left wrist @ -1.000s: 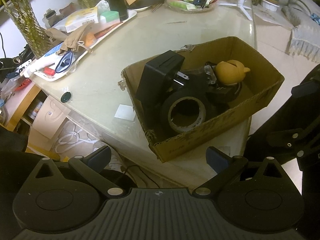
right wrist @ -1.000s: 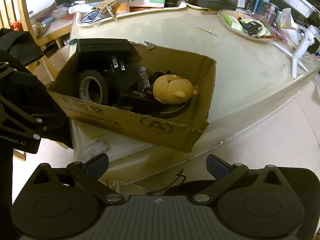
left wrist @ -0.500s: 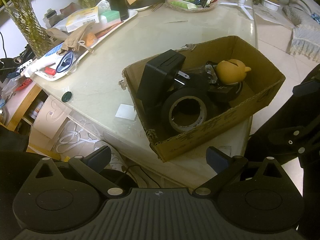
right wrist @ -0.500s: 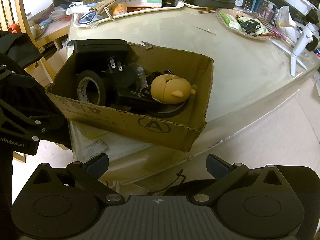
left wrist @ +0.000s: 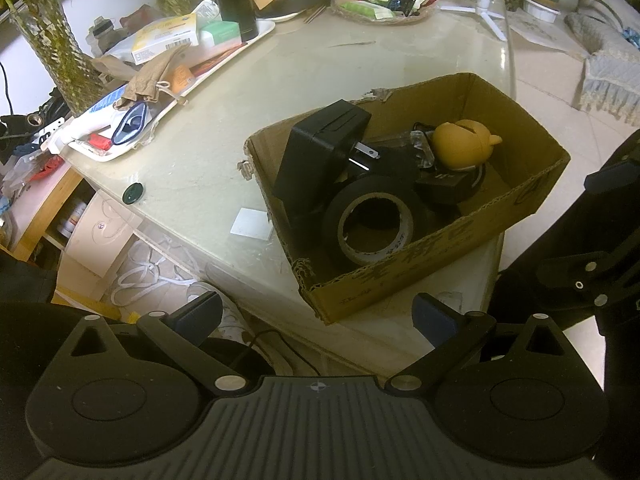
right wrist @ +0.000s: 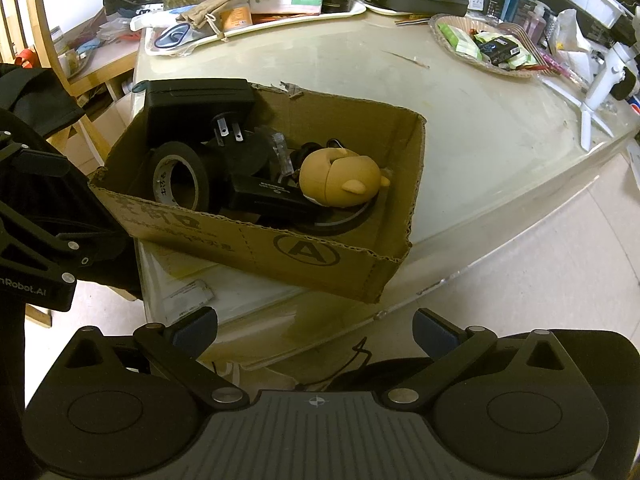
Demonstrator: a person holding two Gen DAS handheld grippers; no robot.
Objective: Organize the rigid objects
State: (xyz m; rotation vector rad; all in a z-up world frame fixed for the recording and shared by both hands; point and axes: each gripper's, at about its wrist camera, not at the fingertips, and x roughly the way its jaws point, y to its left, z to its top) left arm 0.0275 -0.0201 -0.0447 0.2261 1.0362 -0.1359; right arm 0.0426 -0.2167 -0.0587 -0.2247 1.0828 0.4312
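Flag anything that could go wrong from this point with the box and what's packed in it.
The cardboard box sits at the table's corner with its near side at or past the edge, so a push could tip it off. The black case leans on the box wall, above the rim; lifting the tape roll may topple it. Both grippers, left and right, are open and empty.

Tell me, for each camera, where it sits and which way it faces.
Left wrist: sits on the left hand-held gripper, open, facing the cardboard box from its tape roll end; the right hand-held gripper shows at right.
Right wrist: sits on the right hand-held gripper, open, facing the box's printed side; the left one shows at left.
Shared: box, tape roll, yellow toy.
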